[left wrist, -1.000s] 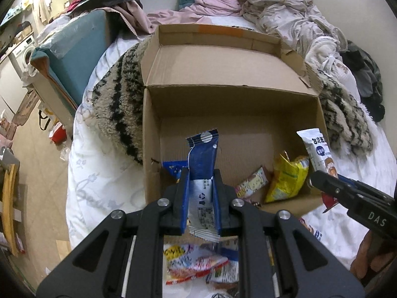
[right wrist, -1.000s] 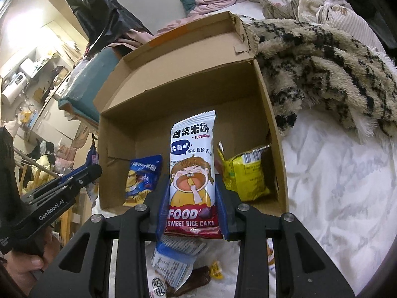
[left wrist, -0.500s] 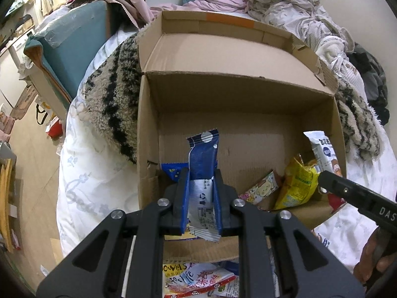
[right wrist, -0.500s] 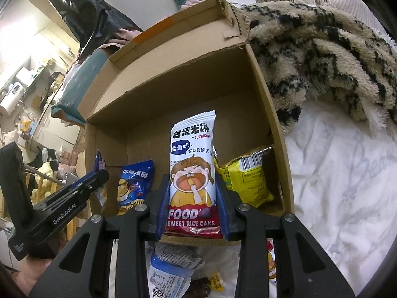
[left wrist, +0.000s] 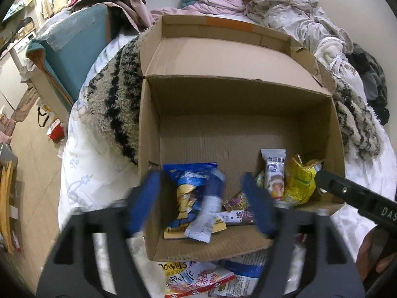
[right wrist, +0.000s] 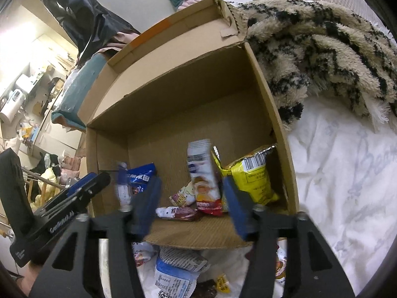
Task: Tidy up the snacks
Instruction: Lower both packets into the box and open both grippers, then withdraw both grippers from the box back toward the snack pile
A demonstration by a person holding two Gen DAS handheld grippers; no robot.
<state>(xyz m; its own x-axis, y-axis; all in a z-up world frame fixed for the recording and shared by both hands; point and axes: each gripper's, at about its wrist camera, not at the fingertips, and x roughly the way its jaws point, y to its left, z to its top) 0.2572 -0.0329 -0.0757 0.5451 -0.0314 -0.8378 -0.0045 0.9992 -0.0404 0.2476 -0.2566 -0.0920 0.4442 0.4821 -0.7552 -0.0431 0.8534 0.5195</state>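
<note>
The left gripper [left wrist: 201, 206] hangs over the near edge of an open cardboard box [left wrist: 248, 129] that sits on a bed with a white sheet [right wrist: 347, 186]. Its blue fingers [left wrist: 144, 203] are blurred and stand wide apart; they have just been opening, and nothing is pressed between them. Just past them a blue and white snack packet [left wrist: 206, 211] lies tilted inside the box, free of the pads, resting against a blue chip bag [left wrist: 188, 186] at the left wall.

The right gripper [right wrist: 192, 207] points into the same box from the other side. Its jaws have also just been opening and now stand apart with no pad on anything. Beyond them a rice cake packet [right wrist: 202, 176], white above and red below, stands nearly upright on the box floor, leaning toward a yellow bag [right wrist: 250, 178] in the right corner. Two small packets [right wrist: 178, 206] lie flat at its foot; their prints are too blurred to read, so they may be candy or biscuits.

More snack packets [left wrist: 198, 278] lie on the sheet just outside the near wall of the box. A shaggy striped blanket [right wrist: 322, 57] lies against the box's far side.
</note>
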